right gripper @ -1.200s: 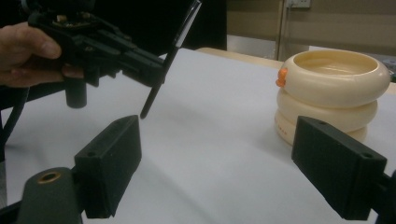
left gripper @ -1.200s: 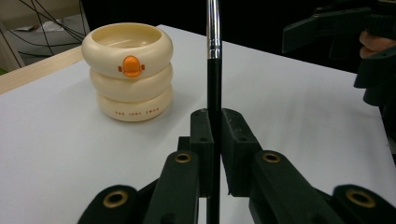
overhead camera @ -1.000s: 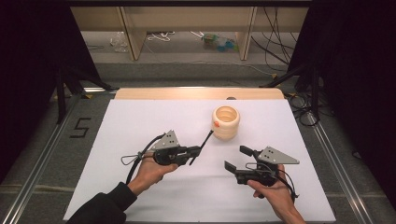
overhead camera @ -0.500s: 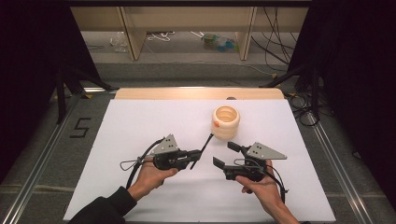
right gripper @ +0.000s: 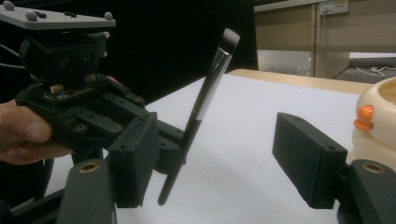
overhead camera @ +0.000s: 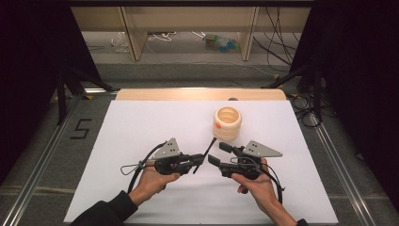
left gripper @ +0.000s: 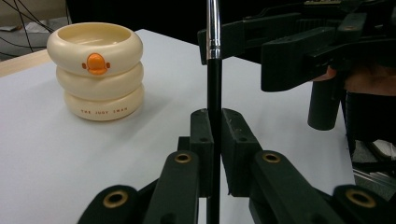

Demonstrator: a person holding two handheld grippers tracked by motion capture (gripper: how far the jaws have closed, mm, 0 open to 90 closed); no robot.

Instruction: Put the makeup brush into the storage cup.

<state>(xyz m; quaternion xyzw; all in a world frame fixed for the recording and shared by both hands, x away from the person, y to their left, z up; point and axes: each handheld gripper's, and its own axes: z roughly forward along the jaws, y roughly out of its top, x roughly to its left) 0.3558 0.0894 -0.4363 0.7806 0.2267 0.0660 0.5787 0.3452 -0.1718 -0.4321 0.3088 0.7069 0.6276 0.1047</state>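
- Our left claw (overhead camera: pixel 200 160) is clamped tight on the makeup brush (overhead camera: pixel 205 153), gripping the black handle near its lower part, so the brush stands up out of the pads and leans toward the cream pot (overhead camera: pixel 227 123).
- Our right claw (overhead camera: pixel 221 153) stands partly apart; its jaws have just been closing, and in the right gripper view the brush (right gripper: pixel 205 100) lies in the gap between the two pads, touched by neither as far as we can tell.
- The step in hand looks like a handover from left to right. To do it well, we bring the right pads square onto the handle above the left grip, below the silver ferrule, and close fully before the left lets go.
- We keep the left hand steady meanwhile, because the thin handle can pivot or slip out if only one edge of a pad catches it.
- The brush is slim: a black handle, a bright metal ferrule and a short dark bristle tuft at the top.
- The pot (left gripper: pixel 95 70) sits on the white worktop (overhead camera: pixel 141 127) just beyond both claws, shaped as three stacked cream rings with an orange duck mark, and its mouth is open.
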